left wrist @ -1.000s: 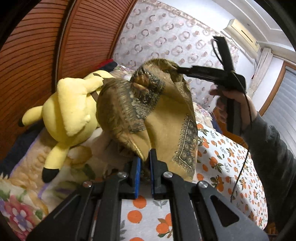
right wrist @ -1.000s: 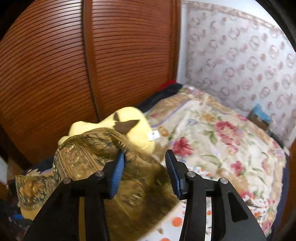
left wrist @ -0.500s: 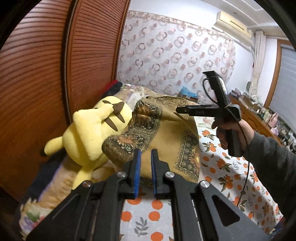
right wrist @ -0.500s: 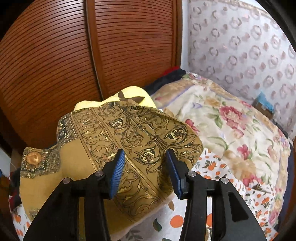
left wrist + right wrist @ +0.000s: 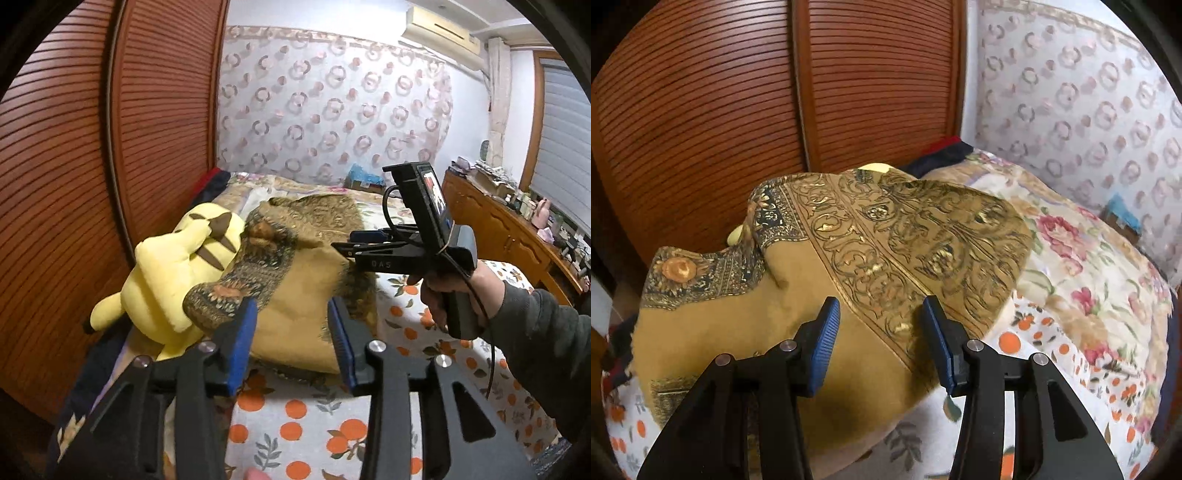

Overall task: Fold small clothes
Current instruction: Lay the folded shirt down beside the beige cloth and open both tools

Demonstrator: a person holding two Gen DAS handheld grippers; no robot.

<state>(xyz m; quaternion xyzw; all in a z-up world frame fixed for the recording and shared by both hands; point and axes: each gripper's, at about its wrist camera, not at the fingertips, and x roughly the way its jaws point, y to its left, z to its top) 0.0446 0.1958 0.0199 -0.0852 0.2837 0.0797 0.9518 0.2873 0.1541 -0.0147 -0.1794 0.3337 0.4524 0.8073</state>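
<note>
Plush toy sits ahead-left of the left tool, leaning toward the slatted wardrobe door; the cloth's patterned border corner drapes onto it, just ahead of the left tool's left pad. The cloth, a mustard scarf-like piece with gold scroll print, lies in a loose half-folded heap on the bed, directly ahead of both tools. Left tool: jaws opening, nothing between the pads, near hem just beyond the tips. Right tool: jaws apart, hovering over the cloth's middle, no visible pinch on fabric; in the left view it reaches in from the right, held by a hand, tips over the cloth's right edge. Handling, my read: light, thin, fully limp, holds no shape, so it will sag and swing from any single grip. The surface has a slight sheen and probably slides on itself, so stacked layers may creep. Fringe on the right edge could snag a pad. Not fragile. Best grips are the corners or bordered hem, one per tool, pinching a single layer; the corner on the toy needs pulling clear first, or the toy drags along. Avoid mid-panel grabs, which bunch layers.
</note>
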